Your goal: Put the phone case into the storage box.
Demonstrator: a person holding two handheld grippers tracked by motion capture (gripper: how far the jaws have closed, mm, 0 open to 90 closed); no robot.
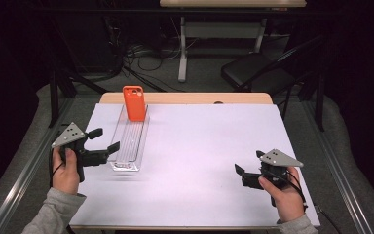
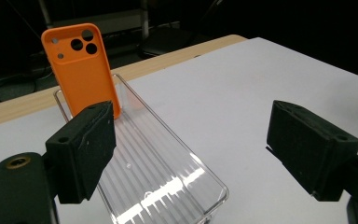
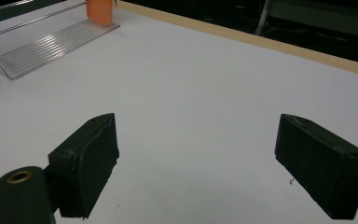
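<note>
- Left tool (image 1: pixel 103 139) had its jaws wide apart with nothing between them, hanging just beside the near end of the clear ribbed plastic tray (image 1: pixel 121 154) on the left of the white-covered desk (image 1: pixel 199 146).
- Right tool (image 1: pixel 247 169) was wide too, also holding nothing, off on the right side of the desk and well apart from everything.
- What they seemed to be after was the orange plastic phone case with camera cutouts (image 2: pixel 80 67), which stood upright at the far end of the tray, leaning on its back wall.
- My guess on handling: really light, a thin shell, a bit flexy, so it probably would have tipped or skidded on that slick tray with any nudge.
- Best place to take it looked like the two long side edges, somewhere around mid-height, well below the camera holes. A squeeze across the flat faces would work too, but gently, since thin cases bow.
- The tray looked light as well, so it could have slid along if bumped.
</note>
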